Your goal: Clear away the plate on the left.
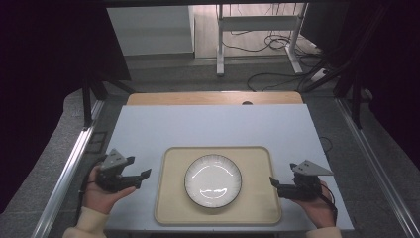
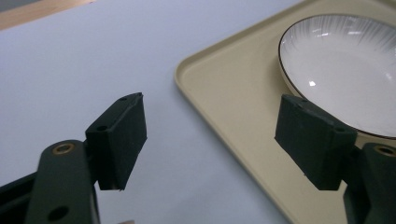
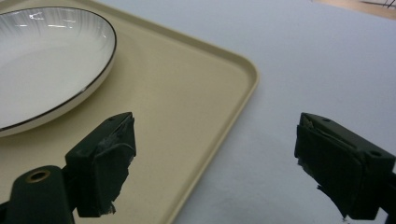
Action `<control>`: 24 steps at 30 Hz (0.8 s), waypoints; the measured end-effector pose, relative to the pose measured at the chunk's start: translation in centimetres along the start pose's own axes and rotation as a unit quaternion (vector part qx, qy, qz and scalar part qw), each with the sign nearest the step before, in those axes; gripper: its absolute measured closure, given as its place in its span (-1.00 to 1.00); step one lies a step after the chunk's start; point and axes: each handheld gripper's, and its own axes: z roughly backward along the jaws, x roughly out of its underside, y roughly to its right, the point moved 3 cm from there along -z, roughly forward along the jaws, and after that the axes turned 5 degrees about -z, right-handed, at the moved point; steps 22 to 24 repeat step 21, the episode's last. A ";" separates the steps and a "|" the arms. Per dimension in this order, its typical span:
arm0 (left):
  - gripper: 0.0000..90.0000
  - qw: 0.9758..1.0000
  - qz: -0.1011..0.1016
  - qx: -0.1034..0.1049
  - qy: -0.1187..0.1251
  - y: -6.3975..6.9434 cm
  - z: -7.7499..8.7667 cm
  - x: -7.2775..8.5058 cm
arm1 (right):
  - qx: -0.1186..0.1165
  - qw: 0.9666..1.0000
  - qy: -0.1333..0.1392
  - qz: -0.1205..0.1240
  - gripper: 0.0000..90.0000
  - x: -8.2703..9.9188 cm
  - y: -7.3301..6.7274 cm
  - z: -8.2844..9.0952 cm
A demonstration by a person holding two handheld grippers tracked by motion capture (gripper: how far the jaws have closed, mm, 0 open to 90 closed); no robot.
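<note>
A white plate [image 1: 213,180] with a thin dark rim sits in the middle of a beige tray [image 1: 171,198] near the table's front edge. My left gripper [image 1: 143,177] is held just left of the tray, clear of it, jaws wide apart with nothing between them; in the left gripper view the tray's corner [image 2: 219,116] and the plate [image 2: 345,70] lie beyond the gripper [image 2: 210,140]. My right gripper [image 1: 273,182] hovers at the tray's right edge, open and empty [image 3: 215,158], over the tray's rim [image 3: 243,93], the plate [image 3: 46,56] to its left.
The tray rests on a pale grey table top [image 1: 213,124] with a wooden strip [image 1: 213,97] at the far edge. Metal rails [image 1: 74,158] run along both sides. Beyond the table stand a desk frame [image 1: 257,34] and floor cables [image 1: 277,74].
</note>
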 end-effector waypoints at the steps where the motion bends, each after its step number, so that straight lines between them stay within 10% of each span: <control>1: -0.48 1.000 0.010 0.000 -0.001 -0.3 0.2 0.5 | 0.001 1.000 -0.003 -0.002 -0.73 0.1 0.3 0.0; 6: -0.50 0.999 0.031 0.001 -0.017 -1.0 -0.4 1.5 | 0.016 1.000 -0.011 -0.007 -0.77 0.3 1.2 -0.3; 13: -0.53 0.999 0.009 -0.013 -0.036 -0.5 -1.4 1.7 | 0.016 1.000 -0.009 -0.004 -0.79 0.3 1.3 -0.4; 24: -0.55 0.999 0.010 -0.023 -0.019 -1.1 -1.6 1.7 | 0.020 1.000 -0.014 -0.010 -0.86 0.4 1.5 -0.2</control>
